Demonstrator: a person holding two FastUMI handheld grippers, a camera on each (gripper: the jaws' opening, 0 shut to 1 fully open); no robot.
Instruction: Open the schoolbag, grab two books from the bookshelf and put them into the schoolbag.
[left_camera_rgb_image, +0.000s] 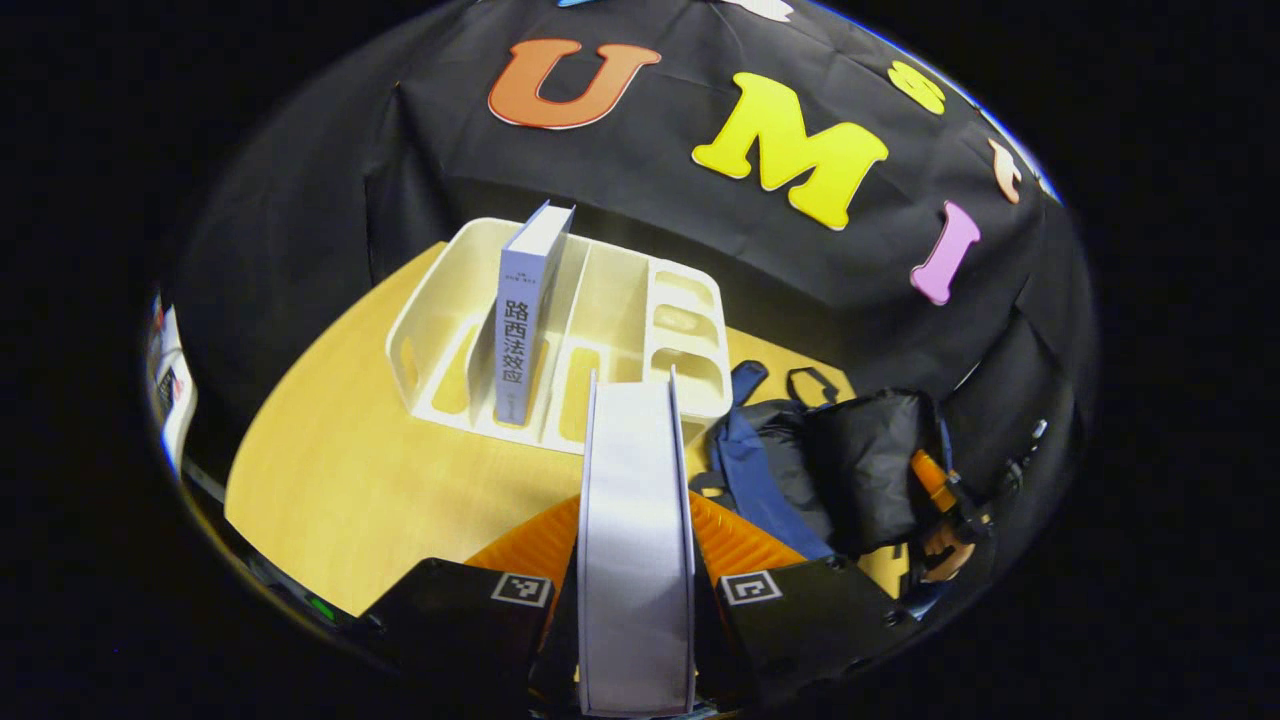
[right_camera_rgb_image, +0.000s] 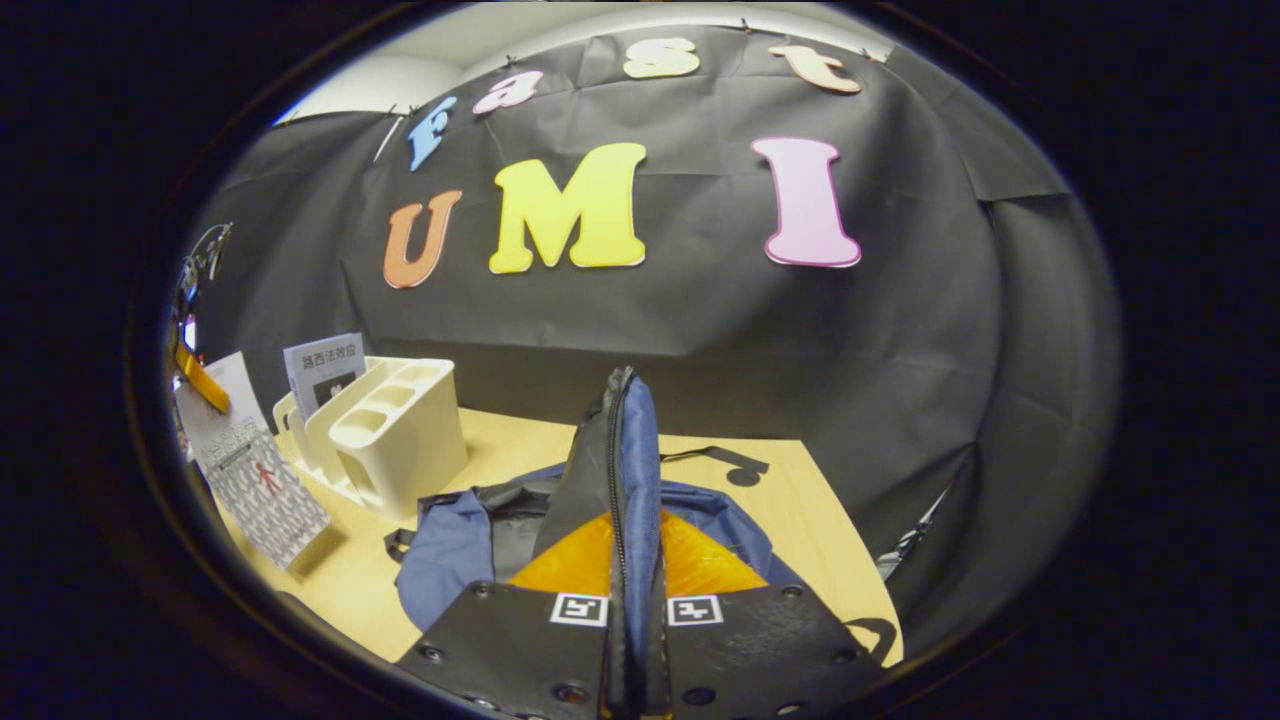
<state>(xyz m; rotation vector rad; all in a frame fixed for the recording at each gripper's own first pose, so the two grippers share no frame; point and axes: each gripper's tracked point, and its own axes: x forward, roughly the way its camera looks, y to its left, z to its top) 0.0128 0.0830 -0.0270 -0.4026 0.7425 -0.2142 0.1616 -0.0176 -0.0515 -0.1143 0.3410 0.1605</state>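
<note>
My left gripper (left_camera_rgb_image: 636, 545) is shut on a white book (left_camera_rgb_image: 632, 450), held edge-on above the table. In the right gripper view that patterned book (right_camera_rgb_image: 258, 478) hangs at the far left. A second book (left_camera_rgb_image: 525, 320) stands upright in the cream bookshelf (left_camera_rgb_image: 610, 290); its cover (right_camera_rgb_image: 322, 368) rises behind the bookshelf (right_camera_rgb_image: 400, 430). The blue and black schoolbag (left_camera_rgb_image: 830, 460) lies to the right of the shelf. My right gripper (right_camera_rgb_image: 632, 570) is shut on the bag's zippered flap (right_camera_rgb_image: 625, 450) and lifts it upright above the schoolbag (right_camera_rgb_image: 445, 555). That right gripper (left_camera_rgb_image: 950, 505) shows at the bag's far side.
The wooden table (left_camera_rgb_image: 340, 470) has bare room left of and in front of the shelf. A bag strap (right_camera_rgb_image: 715, 458) lies on the table (right_camera_rgb_image: 800, 520) behind the bag. The black cloth wall stands close behind shelf and bag.
</note>
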